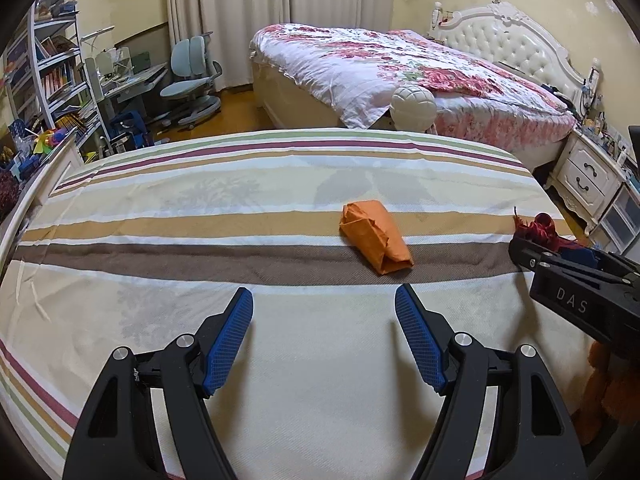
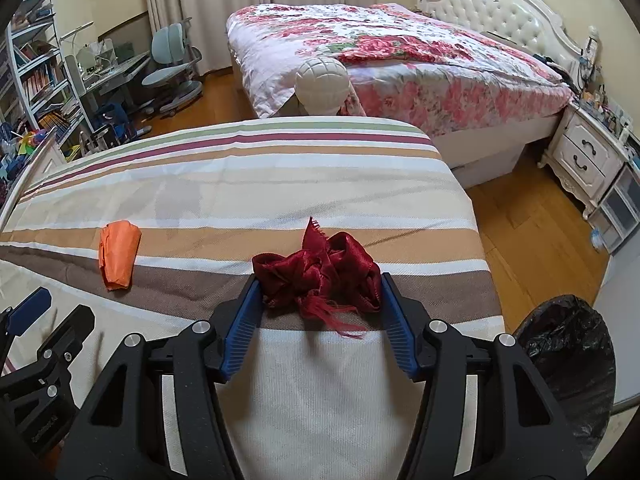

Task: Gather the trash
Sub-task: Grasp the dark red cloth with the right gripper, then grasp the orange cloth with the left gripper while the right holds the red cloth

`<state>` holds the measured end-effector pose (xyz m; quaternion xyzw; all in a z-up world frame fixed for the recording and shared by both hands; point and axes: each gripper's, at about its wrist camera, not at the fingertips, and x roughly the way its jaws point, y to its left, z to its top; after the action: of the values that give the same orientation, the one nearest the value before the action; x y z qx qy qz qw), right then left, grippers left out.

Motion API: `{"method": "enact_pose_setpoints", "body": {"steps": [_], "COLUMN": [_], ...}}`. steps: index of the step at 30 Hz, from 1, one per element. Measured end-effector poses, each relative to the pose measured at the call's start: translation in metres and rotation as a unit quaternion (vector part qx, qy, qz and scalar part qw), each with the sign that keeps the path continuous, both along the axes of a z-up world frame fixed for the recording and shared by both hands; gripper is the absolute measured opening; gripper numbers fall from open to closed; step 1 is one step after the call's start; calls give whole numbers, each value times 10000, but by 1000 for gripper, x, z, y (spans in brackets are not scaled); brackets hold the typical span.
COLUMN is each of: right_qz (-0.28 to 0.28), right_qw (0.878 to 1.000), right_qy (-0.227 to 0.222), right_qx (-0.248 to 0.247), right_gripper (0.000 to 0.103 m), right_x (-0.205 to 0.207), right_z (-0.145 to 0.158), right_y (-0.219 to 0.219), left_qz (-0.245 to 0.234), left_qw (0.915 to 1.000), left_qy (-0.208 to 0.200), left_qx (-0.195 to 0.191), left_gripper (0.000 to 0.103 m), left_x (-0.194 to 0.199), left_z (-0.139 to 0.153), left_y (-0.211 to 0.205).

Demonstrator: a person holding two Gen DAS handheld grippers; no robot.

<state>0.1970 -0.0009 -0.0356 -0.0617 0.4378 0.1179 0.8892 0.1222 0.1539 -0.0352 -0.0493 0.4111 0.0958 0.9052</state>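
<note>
My right gripper (image 2: pixel 320 300) sits over the striped bed (image 2: pixel 240 184) with a crumpled red cloth (image 2: pixel 320 276) between its blue pads (image 2: pixel 244 320). Both pads touch the sides of the bundle, so I read the jaws as partly closed and gripping the cloth. The cloth lies on the brown stripe near the bed's right edge, with frayed threads trailing toward me.

My left gripper (image 1: pixel 324 308) hangs above the pale part of the sheet, jaws wide apart and holding nothing. Just beyond its tips, on the same brown stripe, lies a folded orange cloth (image 1: pixel 376 238). It is free of both grippers. In the right wrist view the orange cloth (image 2: pixel 118 254) lies well to the left of the red one.

From the left wrist view I see the right gripper (image 1: pixel 532 248) coming in at the right edge, with the red cloth (image 1: pixel 540 228) at its tip.

A bin (image 2: pixel 568 364) lined with a black bag stands on the wooden floor (image 2: pixel 528 240) off the bed's right corner, close beside my right gripper.

Past the striped bed is a second bed with a floral cover (image 1: pixel 400 64) and a white tufted headboard (image 1: pixel 504 40). A white ball-shaped bedpost (image 1: pixel 413 106) rises between the two beds. A nightstand (image 1: pixel 588 176) stands at the right, a desk chair (image 1: pixel 192 76) and bookshelves (image 1: pixel 52 72) at the left.
</note>
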Motion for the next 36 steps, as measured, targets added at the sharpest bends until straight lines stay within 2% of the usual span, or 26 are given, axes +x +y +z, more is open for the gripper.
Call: {"method": "enact_pose_setpoints", "body": {"steps": [13, 17, 21, 32, 36], "right_qz": [38, 38, 39, 42, 46], "right_qw": [10000, 10000, 10000, 10000, 10000], "right_qy": [15, 13, 18, 13, 10], "right_qx": [26, 42, 50, 11, -9], "right_gripper": [60, 60, 60, 60, 61], "right_x": [2, 2, 2, 3, 3], "right_z": [-1, -1, -1, -1, -2], "right_y": [-2, -1, -1, 2, 4], "left_qz": [127, 77, 52, 179, 305], "left_qw": [9995, 9997, 9999, 9997, 9989], "left_qy": [290, 223, 78, 177, 354], "left_qx": [-54, 30, -42, -62, -70], "left_gripper": [71, 71, 74, 74, 74], "left_x": [32, 29, 26, 43, 53], "left_z": [-6, -4, 0, 0, -5], "left_y": [-6, -9, -8, -10, -6]}}
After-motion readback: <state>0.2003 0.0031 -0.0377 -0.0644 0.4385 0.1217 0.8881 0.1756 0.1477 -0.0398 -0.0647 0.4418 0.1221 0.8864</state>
